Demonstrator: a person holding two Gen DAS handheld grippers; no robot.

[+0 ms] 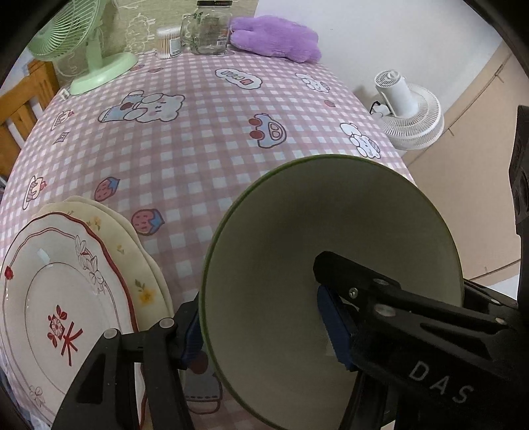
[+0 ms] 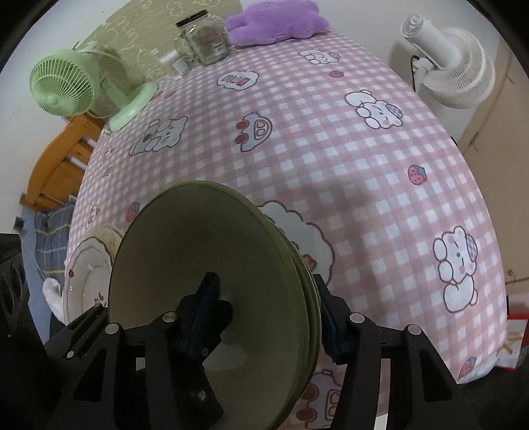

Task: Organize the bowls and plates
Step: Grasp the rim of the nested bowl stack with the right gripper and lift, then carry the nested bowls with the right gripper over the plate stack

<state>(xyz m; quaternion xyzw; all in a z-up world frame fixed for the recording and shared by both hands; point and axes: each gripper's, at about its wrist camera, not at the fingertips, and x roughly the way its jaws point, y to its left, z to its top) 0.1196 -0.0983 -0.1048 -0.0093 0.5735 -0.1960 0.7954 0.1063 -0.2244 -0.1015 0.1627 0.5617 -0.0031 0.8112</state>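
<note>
- The left gripper (image 1: 261, 327), black with blue pads, is clamped on the wall of a cone-shaped, pale green ceramic bowl with a dark green rim (image 1: 330, 264): one finger lies inside the bowl and the other presses its outer wall.
- In the right wrist view the right gripper (image 2: 267, 317) is closed on the rim of a stack of green bowls (image 2: 205, 271); one blue-padded finger sits inside the top bowl, the other against the outer side, where several nested rims show.
- Whether both views show the same bowls cannot be told.
- The bowls are tilted, mouths turned toward the cameras, above the near edge of the table; whether they touch the cloth is hidden.
- A pink-and-white checked tablecloth with cartoon bears and strawberries (image 1: 205, 158) covers the table.
- Just to the left of the bowls, at the near left corner of the table, lies a stack of scalloped cream plates (image 1: 76, 281); the top one has a red rim and red flower print, and the one beneath has small yellow flowers.
- At the far left corner stands a mint green desk fan (image 1: 89, 49).
- Along the far edge sit a clear glass jar with a black lid (image 1: 211, 29), a small tub of cotton swabs (image 1: 168, 43) and a purple plush toy (image 1: 274, 36).
- A white fan (image 1: 410, 112) stands off the right edge of the table.
</note>
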